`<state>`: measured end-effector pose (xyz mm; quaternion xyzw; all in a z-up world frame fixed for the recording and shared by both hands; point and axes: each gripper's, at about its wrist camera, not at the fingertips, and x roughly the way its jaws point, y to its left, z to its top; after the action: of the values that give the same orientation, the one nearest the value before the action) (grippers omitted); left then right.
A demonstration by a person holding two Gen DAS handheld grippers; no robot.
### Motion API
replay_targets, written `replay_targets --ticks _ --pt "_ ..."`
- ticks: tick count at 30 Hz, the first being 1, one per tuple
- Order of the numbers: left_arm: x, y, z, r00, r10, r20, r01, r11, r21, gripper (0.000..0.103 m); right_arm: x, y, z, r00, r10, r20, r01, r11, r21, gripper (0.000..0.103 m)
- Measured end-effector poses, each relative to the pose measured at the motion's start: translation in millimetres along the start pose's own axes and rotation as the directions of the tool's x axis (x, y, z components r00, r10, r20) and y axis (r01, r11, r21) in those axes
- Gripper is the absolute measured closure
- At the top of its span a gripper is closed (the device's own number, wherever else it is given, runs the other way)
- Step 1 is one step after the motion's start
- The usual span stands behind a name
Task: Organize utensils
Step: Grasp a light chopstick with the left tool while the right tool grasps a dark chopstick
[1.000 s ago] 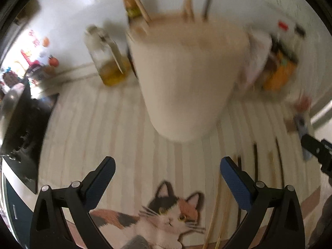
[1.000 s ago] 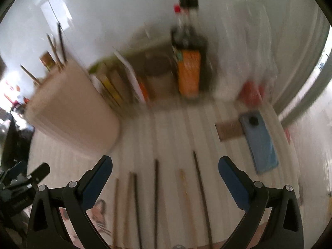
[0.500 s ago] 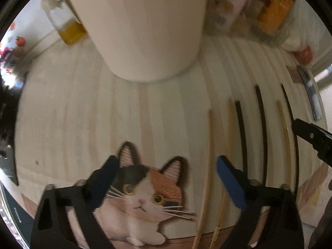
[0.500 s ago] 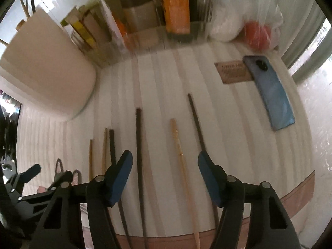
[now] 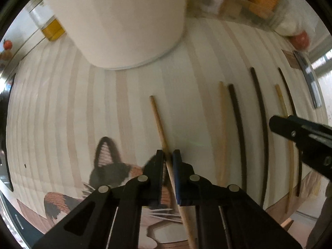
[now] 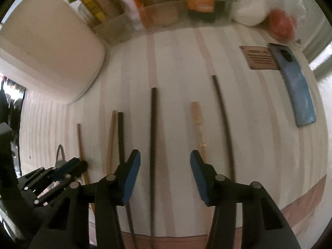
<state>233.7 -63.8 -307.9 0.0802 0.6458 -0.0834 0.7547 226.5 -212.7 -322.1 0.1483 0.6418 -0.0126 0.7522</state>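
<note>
Since half a second ago my left gripper [image 5: 168,155] has closed onto the leftmost wooden chopstick [image 5: 158,122] (over the cat print), near the striped mat's [image 5: 62,103] front edge. My right gripper [image 6: 165,159] has dropped, jaws half open, straddling a dark chopstick [image 6: 153,128]. The smooth cream holder [image 5: 124,20] stands behind.

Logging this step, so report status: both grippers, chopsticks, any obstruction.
Left gripper shut on leftmost light wooden chopstick. Right gripper open above a dark chopstick. Five other chopsticks flat on mat. Nothing in the way.
</note>
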Motion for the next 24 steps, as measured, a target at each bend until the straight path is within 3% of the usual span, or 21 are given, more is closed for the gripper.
replay_targets --ticks 2,4,7,10,16,24 --pt "0 11 1 1.000 0.018 0.003 -0.018 1.000 -0.018 0.097 8 9 2 1.000 -0.011 -0.015 0.011 1.000 -0.026 0.063" --pt "-1 20 2 0.999 0.032 0.003 -0.031 0.999 -0.036 0.097 19 19 3 0.998 -0.040 -0.042 0.038 0.997 -0.060 0.082" --pt "-3 36 -2 0.999 0.048 -0.001 -0.048 0.997 -0.066 0.097 27 25 1 0.996 -0.077 -0.046 0.073 0.994 -0.085 0.095" --pt "-5 48 -8 0.999 0.045 -0.013 -0.046 0.994 -0.100 0.097 31 27 -5 0.995 -0.086 -0.055 0.080 0.991 -0.106 0.096" --pt "-7 65 -18 0.999 0.010 -0.032 -0.014 0.991 -0.133 0.097 38 23 -21 0.986 -0.061 -0.154 0.045 0.993 -0.105 0.096" --pt "-1 72 -5 0.999 -0.001 -0.039 -0.003 0.993 -0.120 0.095 43 27 -7 0.977 -0.081 -0.197 0.060 0.992 -0.114 0.096"
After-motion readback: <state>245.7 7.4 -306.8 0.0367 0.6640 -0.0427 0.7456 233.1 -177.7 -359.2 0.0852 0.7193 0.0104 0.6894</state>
